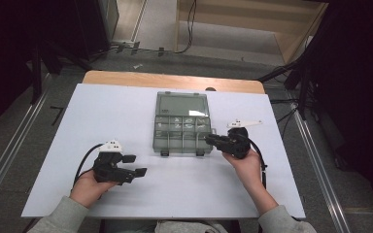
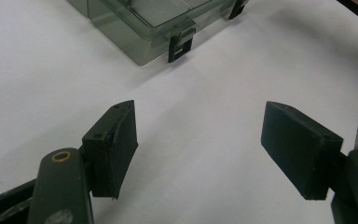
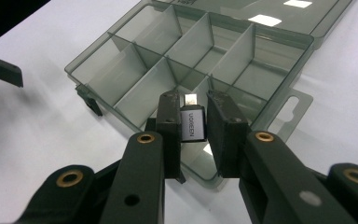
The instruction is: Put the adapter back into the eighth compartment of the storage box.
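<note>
A small grey adapter (image 3: 193, 125), its label printed with dark lettering and a metal plug end showing at its top, sits pinched between the fingers (image 3: 170, 123) of the right gripper (image 3: 195, 135), held just above the near corner of a clear, smoke-tinted organizer box (image 3: 135, 88). In the right gripper view the adapter hangs over the box's corner compartment, upright between the two black pads, which press on its flanks.

The box lies open on the white bench (image 1: 126, 116), its lid (image 1: 182, 103) folded flat away from the person, its base split by thin walls into two rows of compartments. From the high view, several small pale items (image 1: 182, 121) show in the row next to the lid; what they are is too small to tell. Two dark latches (image 1: 165, 152) stick out of the front edge, and a hang tab (image 3: 292, 109) juts from the side nearest the right gripper.

The person's right hand (image 1: 245, 162) holds that gripper at the box's right front corner, its cable looping back along the forearm. Well apart to the left, the left gripper (image 1: 135, 165) rests low over bare bench in the left hand (image 1: 90, 187), its fingers (image 2: 116, 140) spread wide with nothing between them; the left gripper view looks across white bench towards the box's front corner and one latch (image 2: 181, 45). Grey sleeves (image 1: 60, 216) come in from the bottom edge. Beyond the bench lie a wooden strip, carpeted floor and trailing cables.
</note>
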